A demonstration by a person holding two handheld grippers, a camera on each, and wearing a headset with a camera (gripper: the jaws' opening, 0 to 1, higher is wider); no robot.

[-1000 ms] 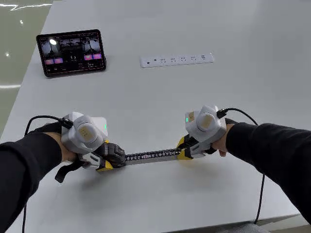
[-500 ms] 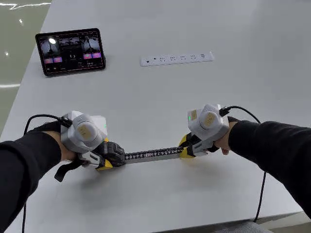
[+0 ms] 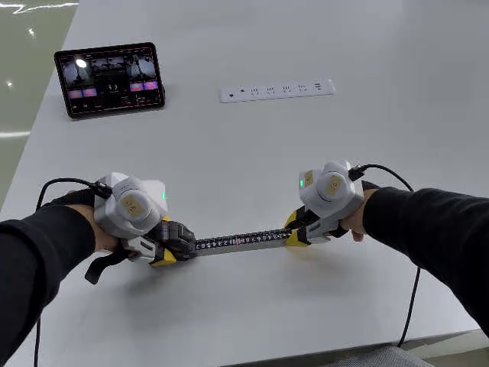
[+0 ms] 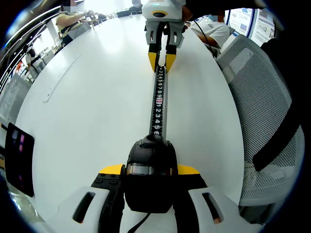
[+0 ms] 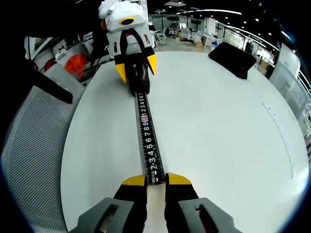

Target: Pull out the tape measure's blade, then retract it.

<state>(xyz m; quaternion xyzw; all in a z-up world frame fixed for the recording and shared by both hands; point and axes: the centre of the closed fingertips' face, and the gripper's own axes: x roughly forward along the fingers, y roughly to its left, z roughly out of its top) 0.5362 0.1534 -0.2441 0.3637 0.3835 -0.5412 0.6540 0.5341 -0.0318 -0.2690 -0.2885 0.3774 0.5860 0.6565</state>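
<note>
A black tape measure case lies on the white table, and my left gripper is shut on it. In the left gripper view the case sits between the yellow-tipped jaws of the left gripper. The blade runs out flat along the table to my right gripper, which is shut on its tip. The right gripper view has the right gripper pinching the blade at its end, with numbers up to about 17 showing back to the case.
A tablet stands at the far left of the table, and a white power strip lies at the far middle. Cables trail from both grippers. A mesh chair is beside the table's near edge.
My right gripper has moved a little to the right with the blade's tip, so slightly more blade is out. The left gripper and case have stayed almost still.
</note>
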